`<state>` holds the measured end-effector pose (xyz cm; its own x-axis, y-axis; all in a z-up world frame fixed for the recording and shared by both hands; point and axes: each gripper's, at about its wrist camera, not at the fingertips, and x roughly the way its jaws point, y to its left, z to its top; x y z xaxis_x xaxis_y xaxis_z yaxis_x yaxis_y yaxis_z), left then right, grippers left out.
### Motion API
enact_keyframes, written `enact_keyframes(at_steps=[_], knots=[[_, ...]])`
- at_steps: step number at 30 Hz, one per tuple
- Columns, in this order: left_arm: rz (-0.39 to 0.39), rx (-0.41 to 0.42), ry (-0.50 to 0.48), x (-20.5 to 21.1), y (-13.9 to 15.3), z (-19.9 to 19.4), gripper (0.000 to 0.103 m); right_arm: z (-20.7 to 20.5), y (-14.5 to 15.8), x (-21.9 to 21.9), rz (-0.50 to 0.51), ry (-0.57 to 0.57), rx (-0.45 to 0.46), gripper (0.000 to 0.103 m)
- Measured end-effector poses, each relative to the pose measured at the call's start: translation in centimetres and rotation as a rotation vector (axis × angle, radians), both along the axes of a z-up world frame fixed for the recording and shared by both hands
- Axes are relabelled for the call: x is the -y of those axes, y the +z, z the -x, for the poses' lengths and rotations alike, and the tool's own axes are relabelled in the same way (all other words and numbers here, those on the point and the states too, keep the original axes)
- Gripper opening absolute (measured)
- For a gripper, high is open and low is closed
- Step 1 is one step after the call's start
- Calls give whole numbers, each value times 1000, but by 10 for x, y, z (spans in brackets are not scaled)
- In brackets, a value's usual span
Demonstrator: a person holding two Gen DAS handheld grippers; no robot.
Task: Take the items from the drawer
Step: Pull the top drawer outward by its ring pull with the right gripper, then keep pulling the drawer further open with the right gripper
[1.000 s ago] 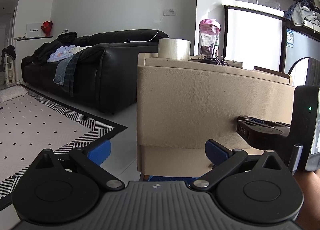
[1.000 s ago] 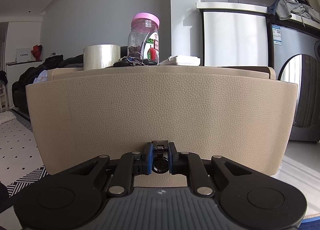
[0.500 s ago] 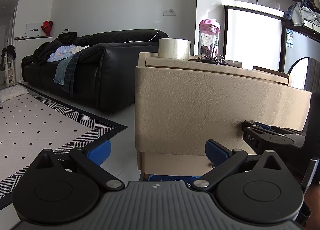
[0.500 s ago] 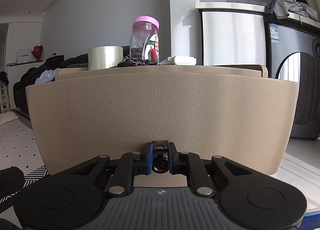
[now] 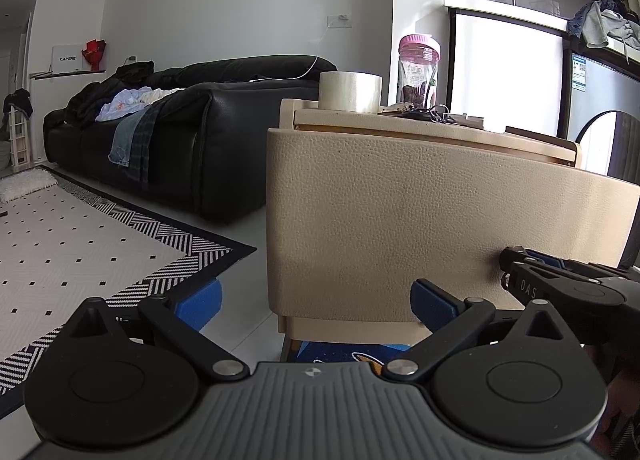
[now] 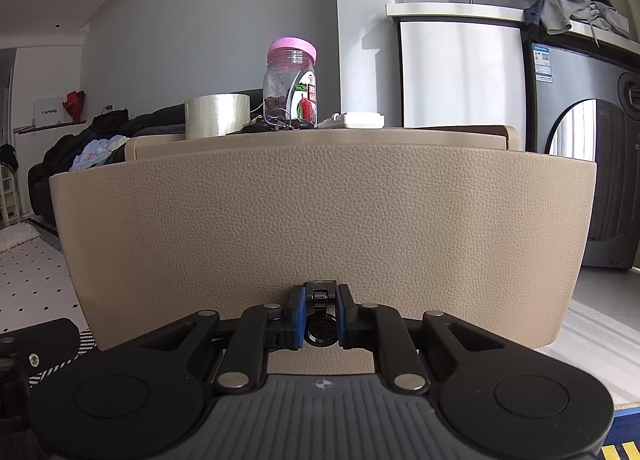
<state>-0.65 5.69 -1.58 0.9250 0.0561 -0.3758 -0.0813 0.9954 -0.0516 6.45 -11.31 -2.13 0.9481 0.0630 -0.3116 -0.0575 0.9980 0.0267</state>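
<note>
- Your right claw is clenched on the black drawer handle, low on the beige drawer front.
- Your left claw stands released, empty, beside the drawer's left corner.
- On the cabinet top: tape roll, keys, pink-lidded jar holding dark contents at its bottom.

**My two grippers, up close**

My left gripper has a ribbed grey body, two black round discs, black link arms with silver rivets and blue pads. My right gripper matches it; from the side it shows white "DAS" lettering.
</note>
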Motion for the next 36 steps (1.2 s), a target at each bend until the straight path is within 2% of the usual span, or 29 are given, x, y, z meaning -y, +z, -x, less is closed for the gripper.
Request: enact_keyframes(at_steps=[36], knots=[[4, -12, -36, 9, -4, 15, 103, 49, 3, 2, -14, 1, -10, 16]])
